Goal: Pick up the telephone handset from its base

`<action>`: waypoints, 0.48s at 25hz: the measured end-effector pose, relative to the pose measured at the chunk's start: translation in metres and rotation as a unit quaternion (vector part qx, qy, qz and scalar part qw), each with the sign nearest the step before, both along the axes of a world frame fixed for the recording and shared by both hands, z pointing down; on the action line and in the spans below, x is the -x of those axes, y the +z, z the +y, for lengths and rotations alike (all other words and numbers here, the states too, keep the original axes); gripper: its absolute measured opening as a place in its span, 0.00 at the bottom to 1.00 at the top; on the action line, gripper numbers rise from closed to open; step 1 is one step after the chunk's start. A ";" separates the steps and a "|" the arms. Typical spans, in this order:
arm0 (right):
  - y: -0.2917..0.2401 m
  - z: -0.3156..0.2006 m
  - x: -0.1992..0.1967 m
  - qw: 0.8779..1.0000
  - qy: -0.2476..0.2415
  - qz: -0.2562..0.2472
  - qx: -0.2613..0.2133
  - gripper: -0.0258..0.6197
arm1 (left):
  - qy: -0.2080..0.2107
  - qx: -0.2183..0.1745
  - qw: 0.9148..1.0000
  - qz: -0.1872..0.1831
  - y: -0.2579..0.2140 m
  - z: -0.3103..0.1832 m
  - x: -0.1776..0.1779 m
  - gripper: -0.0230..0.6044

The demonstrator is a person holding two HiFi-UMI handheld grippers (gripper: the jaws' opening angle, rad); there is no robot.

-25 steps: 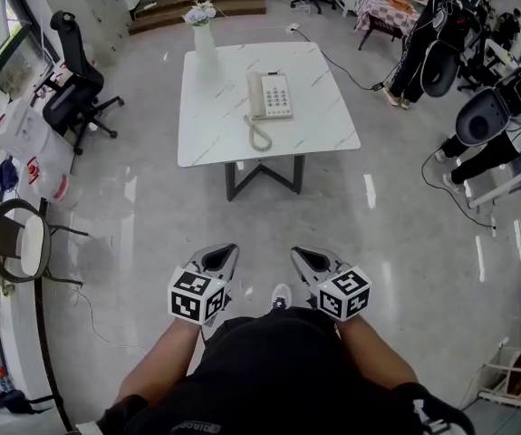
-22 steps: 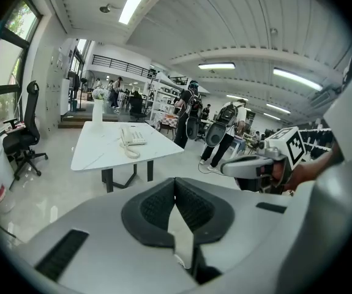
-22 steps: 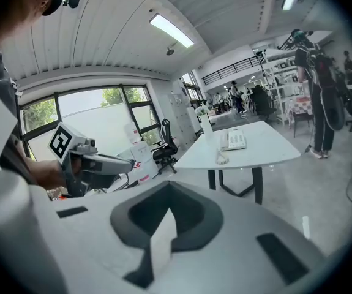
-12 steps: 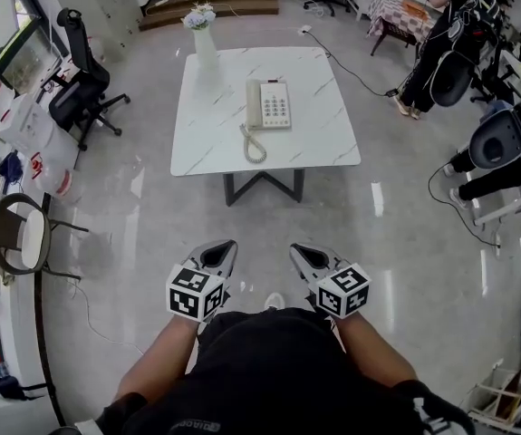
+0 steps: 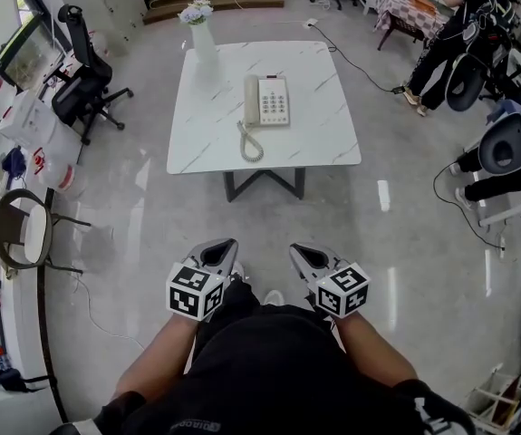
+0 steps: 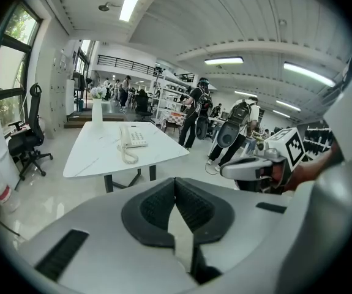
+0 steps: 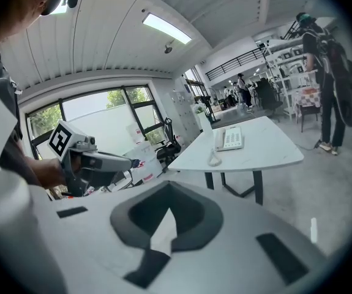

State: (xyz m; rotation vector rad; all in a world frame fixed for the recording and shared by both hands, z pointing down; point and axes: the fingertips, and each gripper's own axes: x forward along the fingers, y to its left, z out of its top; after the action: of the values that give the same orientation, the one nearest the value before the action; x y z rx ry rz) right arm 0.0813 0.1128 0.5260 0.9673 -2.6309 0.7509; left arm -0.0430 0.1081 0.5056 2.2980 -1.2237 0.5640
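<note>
My left claw and right claw are both pressed together, empty, well short of the surface. The handset rests on its base mid-surface, straight ahead, its long axis pointing away from me, slightly nearer my left

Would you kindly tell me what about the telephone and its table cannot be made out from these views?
- Key labels on the telephone: too small in every view.
- How the handset seats on its base: too distant in all three views.
- Where the coiled cord plugs in: too small, head view.
- Legs of the table: mostly hidden under its top, head view.
</note>
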 end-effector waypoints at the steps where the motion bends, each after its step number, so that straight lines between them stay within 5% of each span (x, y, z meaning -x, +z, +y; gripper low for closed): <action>1: 0.001 -0.002 -0.001 1.000 0.001 0.000 0.000 0.04 | 0.001 0.000 1.000 0.000 0.000 -0.001 -0.001 0.04; 12: 0.001 -0.030 -0.015 1.000 0.021 0.005 -0.002 0.04 | 0.027 -0.004 1.000 0.011 0.000 -0.046 -0.021 0.04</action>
State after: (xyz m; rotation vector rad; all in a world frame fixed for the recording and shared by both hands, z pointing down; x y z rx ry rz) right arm 0.0962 0.0825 0.5271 1.0291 -2.6120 0.7486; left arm -0.0215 0.0623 0.5056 2.3444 -1.1576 0.5514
